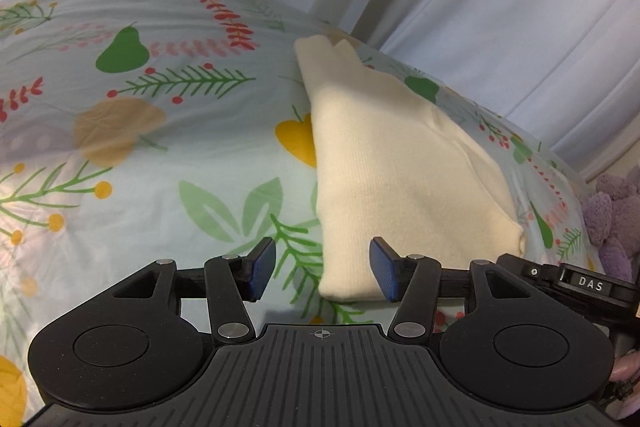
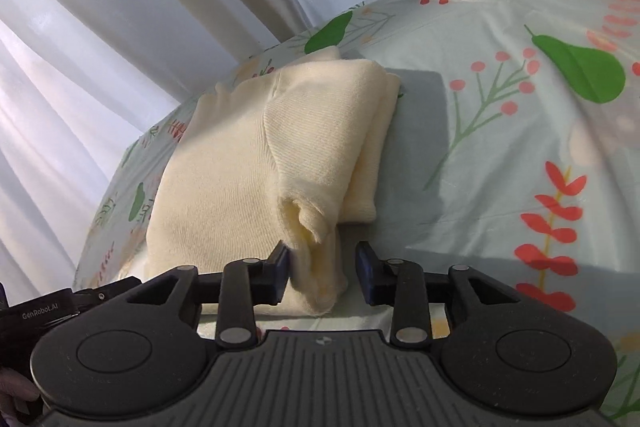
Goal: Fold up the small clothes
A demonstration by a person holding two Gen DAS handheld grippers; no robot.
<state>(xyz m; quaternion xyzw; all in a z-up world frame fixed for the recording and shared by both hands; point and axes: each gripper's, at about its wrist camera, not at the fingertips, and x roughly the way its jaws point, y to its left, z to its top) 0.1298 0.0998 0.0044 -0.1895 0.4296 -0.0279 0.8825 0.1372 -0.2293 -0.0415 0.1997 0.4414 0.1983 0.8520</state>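
Observation:
A cream knit garment (image 1: 396, 163) lies folded in a compact stack on the floral cloth (image 1: 160, 131). My left gripper (image 1: 322, 273) is open, its blue pads either side of the garment's near left corner, just above the cloth. In the right wrist view the same garment (image 2: 240, 167) shows its folded layers and a bunched sleeve end at the near edge. My right gripper (image 2: 323, 273) is open around that near corner, with the left pad touching the fabric and the right pad apart from it.
White curtains (image 1: 480, 7) hang close behind the table's far edge. A purple fuzzy item (image 1: 616, 219) sits at the right edge of the left wrist view. The other gripper's body (image 2: 48, 307) shows at the lower left of the right wrist view.

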